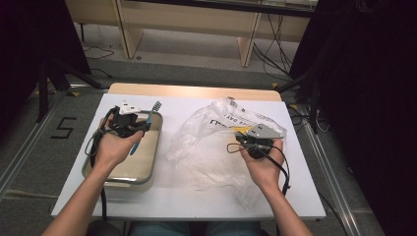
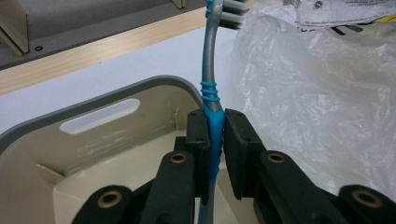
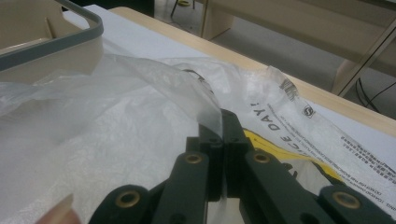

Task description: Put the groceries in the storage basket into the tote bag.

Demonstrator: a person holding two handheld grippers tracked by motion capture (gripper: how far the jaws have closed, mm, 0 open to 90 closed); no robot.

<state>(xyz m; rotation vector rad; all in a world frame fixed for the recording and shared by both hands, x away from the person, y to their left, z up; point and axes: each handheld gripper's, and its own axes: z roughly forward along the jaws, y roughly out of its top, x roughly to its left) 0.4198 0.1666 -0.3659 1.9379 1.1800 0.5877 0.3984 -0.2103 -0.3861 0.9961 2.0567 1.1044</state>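
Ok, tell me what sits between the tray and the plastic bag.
Nothing: in the high view a bare strip of white table separates the tray from the plastic bag.

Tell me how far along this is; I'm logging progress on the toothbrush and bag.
Done: the left gripper has the toothbrush clamped and raised over the tray. In hand: the right gripper pinches the plastic bag. Left: probably putting the toothbrush into the bag.
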